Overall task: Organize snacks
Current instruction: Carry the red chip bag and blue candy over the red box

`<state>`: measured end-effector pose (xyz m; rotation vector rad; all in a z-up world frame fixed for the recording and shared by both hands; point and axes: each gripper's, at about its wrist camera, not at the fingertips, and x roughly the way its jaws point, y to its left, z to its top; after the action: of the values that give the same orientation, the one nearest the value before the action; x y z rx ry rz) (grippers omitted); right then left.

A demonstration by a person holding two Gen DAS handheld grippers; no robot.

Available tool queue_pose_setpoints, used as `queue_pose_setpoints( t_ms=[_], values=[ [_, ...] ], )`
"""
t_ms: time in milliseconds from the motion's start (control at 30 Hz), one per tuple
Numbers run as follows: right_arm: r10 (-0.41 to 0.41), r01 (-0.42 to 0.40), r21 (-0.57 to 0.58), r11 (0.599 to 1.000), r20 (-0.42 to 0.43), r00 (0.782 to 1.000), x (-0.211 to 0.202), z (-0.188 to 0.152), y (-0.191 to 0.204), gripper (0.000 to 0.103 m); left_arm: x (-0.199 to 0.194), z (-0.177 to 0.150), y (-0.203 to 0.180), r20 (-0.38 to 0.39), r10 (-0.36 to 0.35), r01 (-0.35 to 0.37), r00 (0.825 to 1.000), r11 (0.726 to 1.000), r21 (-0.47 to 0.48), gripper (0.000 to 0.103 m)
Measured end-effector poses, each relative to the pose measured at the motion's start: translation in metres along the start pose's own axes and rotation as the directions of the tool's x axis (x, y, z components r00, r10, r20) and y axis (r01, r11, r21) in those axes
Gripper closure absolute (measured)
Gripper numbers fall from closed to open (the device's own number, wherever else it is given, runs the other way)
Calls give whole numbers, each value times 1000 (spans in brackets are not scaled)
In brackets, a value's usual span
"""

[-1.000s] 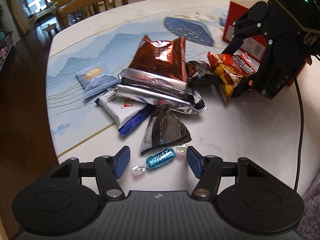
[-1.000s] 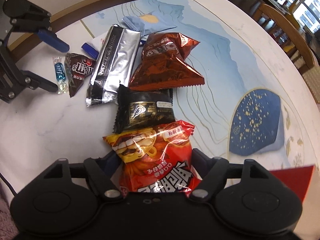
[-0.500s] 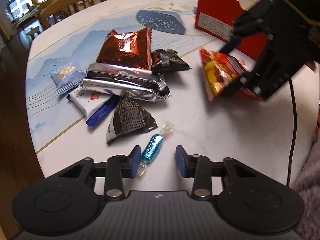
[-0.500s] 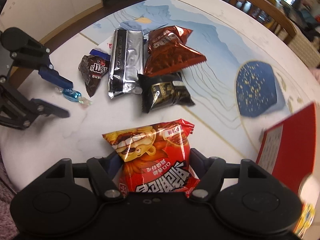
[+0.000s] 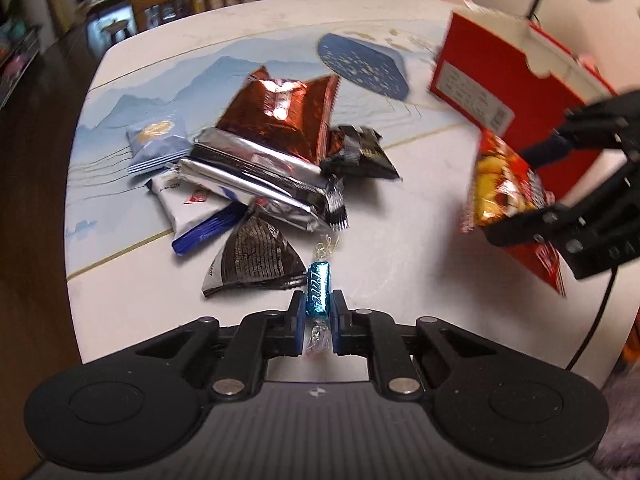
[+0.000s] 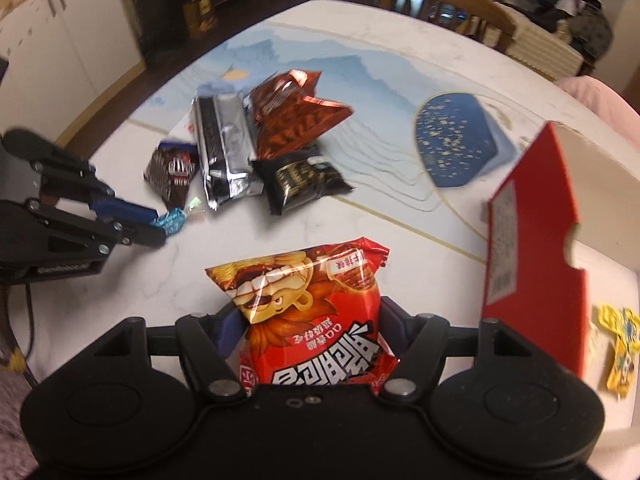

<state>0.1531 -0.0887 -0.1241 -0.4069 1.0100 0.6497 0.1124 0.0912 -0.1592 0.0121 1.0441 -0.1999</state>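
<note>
Nearest in the left wrist view, the left claw point(image 5: 316, 322) has just been closing and now pinches a small blue foil candy point(image 5: 318, 294) across its middle, one clear twisted end trailing back between the blue pads and the other lying forward on the desk point(image 5: 404, 240). Such a sweet looks hard under its slick wrapper and very light, so a grip on the fat middle, not the twist ends, seems the safe place; white script runs along the foil but is too small to read surely. In the right wrist view the right claw point(image 6: 308, 326) stands fairly wide, squeezing the lower half of a red snack bag point(image 6: 316, 312) held clear of the desk; the bag looks puffy, crackly and light, likely brittle inside, so a gentle hold on its body fits. It bears a grinning cartoon face, "QQ" and large white Chinese characters. Farther off lie a dark triangular packet point(image 5: 254, 264), two silver wrapped bars point(image 5: 256, 172), a white and blue packet point(image 5: 188, 210), a black packet point(image 5: 358, 154), a coppery foil bag point(image 5: 284, 110) and a pale blue sachet point(image 5: 158, 142), lettering blurred. Beyond, the open red box point(image 5: 504, 76) carries a white label, unreadable; a yellow sachet point(image 6: 618, 350) lies beside it.
</note>
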Motion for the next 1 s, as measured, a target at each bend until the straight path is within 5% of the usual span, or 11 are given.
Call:
queue_pose_setpoints(
  t_ms=[433, 1000],
  values=[
    [-63, 53, 76, 996, 139, 988, -72, -1, -26, 35, -54, 39, -19, 126, -11, 25, 992, 994, -108, 91],
    [-182, 150, 145, 978, 242, 953, -129, -2, -113, 35, -78, 118, -122, 258, -53, 47, 965, 998, 31, 91]
  ],
)
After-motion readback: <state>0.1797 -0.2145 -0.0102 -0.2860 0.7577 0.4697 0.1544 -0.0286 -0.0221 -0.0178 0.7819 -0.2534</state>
